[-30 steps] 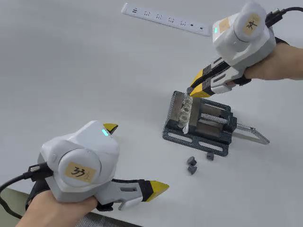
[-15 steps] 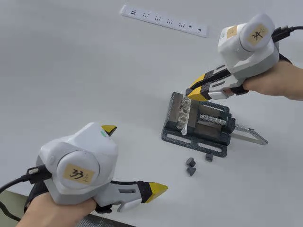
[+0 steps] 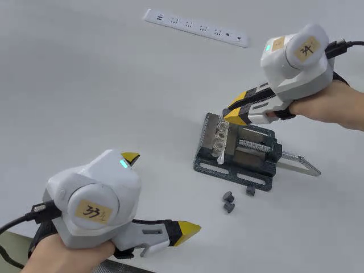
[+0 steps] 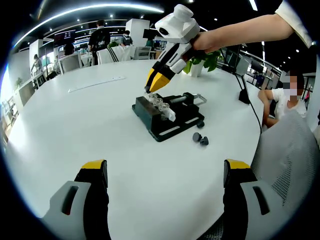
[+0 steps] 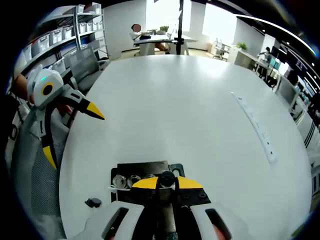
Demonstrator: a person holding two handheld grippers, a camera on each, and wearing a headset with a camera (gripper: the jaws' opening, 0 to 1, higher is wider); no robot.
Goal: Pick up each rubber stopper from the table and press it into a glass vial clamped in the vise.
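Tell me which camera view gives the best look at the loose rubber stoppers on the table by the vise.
The head view: the loose stoppers lie unobstructed beside the vise, three dark pieces clearly apart. The left gripper view shows them smaller; the right gripper view catches one dark piece at its lower left.

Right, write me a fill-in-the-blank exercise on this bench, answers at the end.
The left gripper has its jaws ____, holding nothing. The right gripper is ____ on a dark stopper just over the vials in the vise. ____ loose stoppers lie on the table beside the vise. The power strip is ____ in colour.
Answers: open; shut; three; white.
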